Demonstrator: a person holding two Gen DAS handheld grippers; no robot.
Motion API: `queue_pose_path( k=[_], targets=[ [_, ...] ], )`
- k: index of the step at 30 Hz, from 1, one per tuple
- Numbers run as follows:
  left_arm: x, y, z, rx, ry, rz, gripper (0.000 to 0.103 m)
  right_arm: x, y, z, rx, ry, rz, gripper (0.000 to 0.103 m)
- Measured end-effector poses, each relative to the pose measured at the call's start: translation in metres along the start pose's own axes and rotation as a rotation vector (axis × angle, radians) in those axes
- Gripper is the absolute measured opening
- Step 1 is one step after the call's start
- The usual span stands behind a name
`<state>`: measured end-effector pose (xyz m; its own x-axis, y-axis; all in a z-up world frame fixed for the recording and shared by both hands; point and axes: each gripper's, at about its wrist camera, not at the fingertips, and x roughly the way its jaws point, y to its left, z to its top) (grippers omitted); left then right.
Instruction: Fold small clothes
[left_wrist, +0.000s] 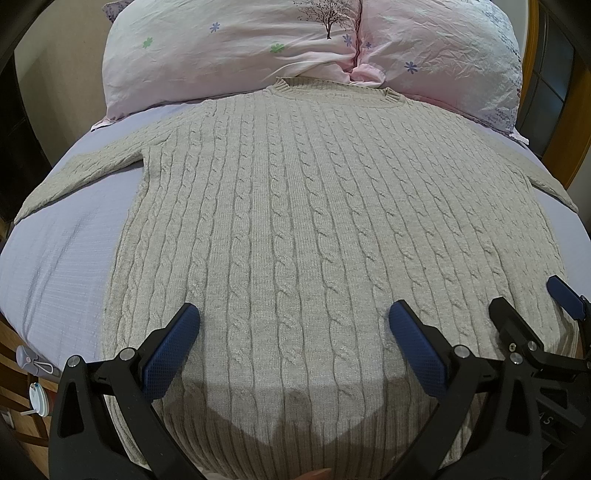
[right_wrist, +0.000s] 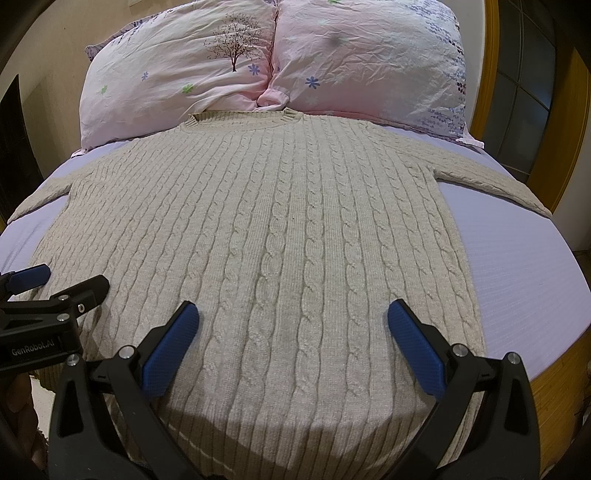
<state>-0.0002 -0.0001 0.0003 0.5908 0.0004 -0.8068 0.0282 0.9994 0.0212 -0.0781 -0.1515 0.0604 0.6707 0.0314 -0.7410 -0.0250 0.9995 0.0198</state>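
A beige cable-knit sweater (left_wrist: 295, 221) lies flat and spread out on a lilac bed sheet (left_wrist: 66, 251), collar towards the pillows, both sleeves stretched out sideways. It also shows in the right wrist view (right_wrist: 280, 236). My left gripper (left_wrist: 293, 321) is open and empty, hovering over the sweater's lower part near the hem. My right gripper (right_wrist: 291, 317) is open and empty, also above the lower part, further right. The right gripper shows at the right edge of the left wrist view (left_wrist: 532, 302); the left gripper shows at the left edge of the right wrist view (right_wrist: 62, 284).
Two pink floral pillows (left_wrist: 229, 48) (right_wrist: 369, 62) lie behind the collar. A wooden bed frame (right_wrist: 561, 155) runs along the right side. Small items (left_wrist: 35, 369) sit beside the bed's left edge. Bare sheet (right_wrist: 524, 280) lies right of the sweater.
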Motion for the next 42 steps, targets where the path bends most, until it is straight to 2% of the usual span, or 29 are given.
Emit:
queue_pose_path(
  k=[28, 31, 32, 33, 35, 36, 37, 39, 40, 42],
  targets=[
    [0.002, 0.000, 0.005, 0.005, 0.010, -0.003, 0.102, 0.000, 0.000, -0.001, -0.002, -0.006, 0.003, 0.101],
    [0.002, 0.001, 0.006, 0.013, 0.017, -0.008, 0.102, 0.000, -0.002, -0.004, -0.009, -0.028, 0.019, 0.101],
    [0.003, 0.000, 0.006, 0.017, 0.021, -0.017, 0.102, 0.000, -0.005, -0.004, -0.016, -0.043, 0.048, 0.101],
    [0.003, 0.002, 0.007, 0.018, 0.026, -0.032, 0.102, -0.002, -0.013, -0.001, -0.009, -0.057, 0.086, 0.101],
    [0.000, 0.012, 0.012, -0.005, 0.031, -0.114, 0.102, -0.009, -0.047, 0.012, 0.071, -0.105, 0.187, 0.101],
    [-0.001, 0.021, 0.016, -0.031, 0.028, -0.162, 0.102, -0.012, -0.066, 0.021, 0.125, -0.126, 0.205, 0.101],
    [-0.002, 0.038, 0.021, -0.095, 0.015, -0.250, 0.102, -0.016, -0.090, 0.031, 0.193, -0.145, 0.206, 0.101],
    [-0.001, 0.072, 0.029, -0.221, -0.024, -0.383, 0.102, -0.021, -0.163, 0.052, 0.410, -0.187, 0.156, 0.101],
    [0.000, 0.089, 0.031, -0.289, -0.050, -0.440, 0.102, -0.021, -0.185, 0.056, 0.479, -0.195, 0.141, 0.101],
    [0.003, 0.118, 0.035, -0.385, -0.086, -0.474, 0.102, -0.013, -0.262, 0.064, 0.721, -0.191, 0.096, 0.099]
  ],
)
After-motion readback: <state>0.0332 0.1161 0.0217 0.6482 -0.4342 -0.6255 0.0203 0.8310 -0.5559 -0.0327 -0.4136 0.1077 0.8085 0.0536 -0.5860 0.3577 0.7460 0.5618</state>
